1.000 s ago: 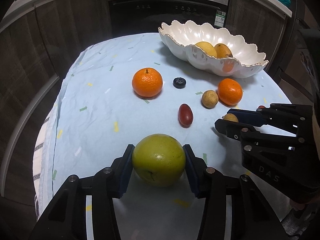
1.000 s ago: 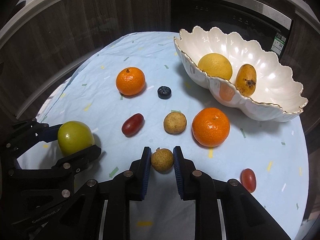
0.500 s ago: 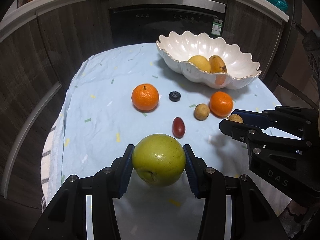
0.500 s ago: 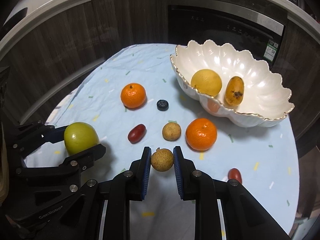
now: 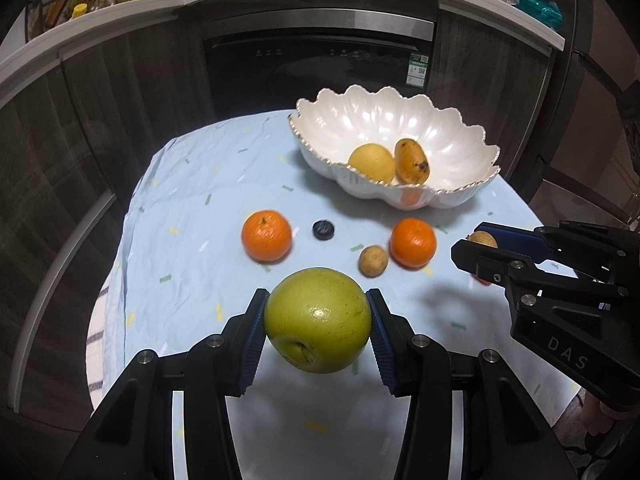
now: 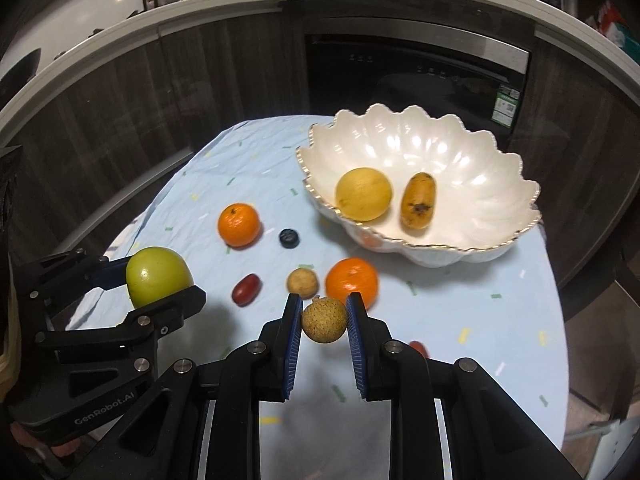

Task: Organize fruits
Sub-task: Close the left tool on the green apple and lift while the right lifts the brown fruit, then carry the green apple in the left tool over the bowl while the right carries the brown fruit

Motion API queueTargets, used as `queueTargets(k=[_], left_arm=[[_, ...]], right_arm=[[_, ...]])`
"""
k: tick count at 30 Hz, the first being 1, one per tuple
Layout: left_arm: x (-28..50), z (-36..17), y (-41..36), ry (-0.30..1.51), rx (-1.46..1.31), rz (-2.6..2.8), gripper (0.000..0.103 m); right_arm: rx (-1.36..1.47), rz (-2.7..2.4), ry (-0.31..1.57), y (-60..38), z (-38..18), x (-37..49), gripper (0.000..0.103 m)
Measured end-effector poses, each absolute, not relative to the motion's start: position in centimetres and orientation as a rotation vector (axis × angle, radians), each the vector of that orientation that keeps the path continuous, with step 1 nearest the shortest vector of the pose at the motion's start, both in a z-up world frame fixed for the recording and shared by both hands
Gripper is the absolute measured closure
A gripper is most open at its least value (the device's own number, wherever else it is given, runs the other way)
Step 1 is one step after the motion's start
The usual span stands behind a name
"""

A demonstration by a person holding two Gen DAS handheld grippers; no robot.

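My left gripper [image 5: 318, 326] is shut on a green apple [image 5: 318, 319] and holds it above the table; it also shows in the right wrist view [image 6: 158, 276]. My right gripper [image 6: 323, 320] is shut on a small brown longan [image 6: 324, 319], lifted off the cloth; it shows in the left wrist view [image 5: 483, 239]. A white scalloped bowl [image 6: 472, 168] at the back right holds a yellow fruit [image 6: 363, 194] and a spotted mango [image 6: 418, 205]. On the cloth lie two oranges [image 6: 239, 224] [image 6: 352, 283], a blueberry [image 6: 289, 238], a red date [image 6: 246, 289] and another longan [image 6: 303, 281].
The round table has a light blue cloth [image 5: 192, 208]. A second red date [image 6: 417, 347] lies behind my right fingers. Dark cabinets and an oven [image 5: 320, 56] stand behind the table. The table's edge drops off at the left and right.
Both grippers have risen and pulled back with their fruit, so the table and bowl look farther away. The fruits on the cloth have not moved.
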State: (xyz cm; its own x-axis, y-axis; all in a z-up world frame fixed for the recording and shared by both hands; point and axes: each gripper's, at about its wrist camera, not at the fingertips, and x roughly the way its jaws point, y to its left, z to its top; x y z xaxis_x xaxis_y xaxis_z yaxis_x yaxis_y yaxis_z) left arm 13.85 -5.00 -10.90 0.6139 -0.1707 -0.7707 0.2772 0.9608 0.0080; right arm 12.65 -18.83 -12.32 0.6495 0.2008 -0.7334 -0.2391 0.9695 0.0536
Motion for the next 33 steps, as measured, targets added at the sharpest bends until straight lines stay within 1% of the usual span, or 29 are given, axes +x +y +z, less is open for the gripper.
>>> queueTargets(k=[12, 33], left_arm=[[16.3, -8.6, -7.8, 0.848, 0.129, -0.304, 0.056], [23.8, -4.6, -10.6, 0.763, 0.156, -0.303, 0.056]], right_arm=[[-0.018, 0.169, 0.782, -22.8, -10.2, 13.9, 0.079], [-0.01, 0.084, 0.709, -27.2, -6.6, 18.6, 0.079]])
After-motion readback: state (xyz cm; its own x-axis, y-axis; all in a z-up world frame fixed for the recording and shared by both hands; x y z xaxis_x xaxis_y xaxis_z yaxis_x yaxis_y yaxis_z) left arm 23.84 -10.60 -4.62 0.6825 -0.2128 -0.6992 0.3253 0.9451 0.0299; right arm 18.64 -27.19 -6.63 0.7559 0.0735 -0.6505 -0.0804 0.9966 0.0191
